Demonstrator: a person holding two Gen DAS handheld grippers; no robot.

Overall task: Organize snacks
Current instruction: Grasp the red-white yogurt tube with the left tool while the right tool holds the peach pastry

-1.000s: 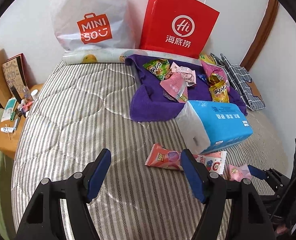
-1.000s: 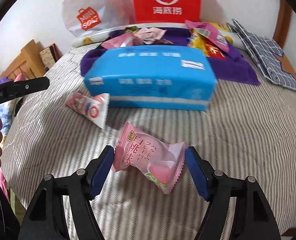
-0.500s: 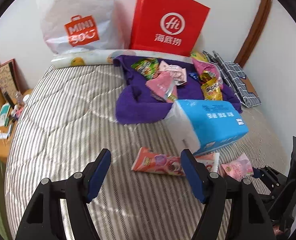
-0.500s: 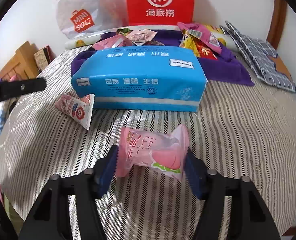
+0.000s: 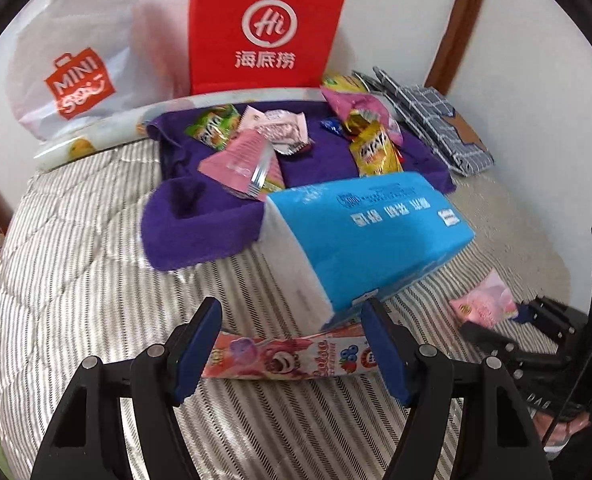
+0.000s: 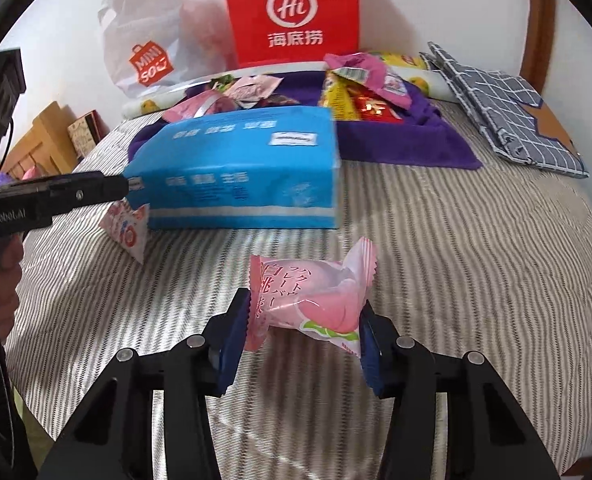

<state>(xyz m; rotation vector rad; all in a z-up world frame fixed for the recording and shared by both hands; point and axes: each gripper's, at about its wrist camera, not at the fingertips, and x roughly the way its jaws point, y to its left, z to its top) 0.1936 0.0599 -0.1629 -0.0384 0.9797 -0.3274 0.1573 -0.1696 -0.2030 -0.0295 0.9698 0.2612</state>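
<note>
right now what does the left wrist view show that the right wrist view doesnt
Only the left wrist view shows the long pink strawberry-bear snack pack whole, lying between the open left gripper fingers, and the green snack packet on the purple towel.

Only the right wrist view shows the right gripper shut on the pink peach-flavour snack, with its printed text readable, plus the wooden furniture beside the bed.

Both show the blue tissue pack, the red Haidilao bag, the white Miniso bag and the striped mattress.
</note>
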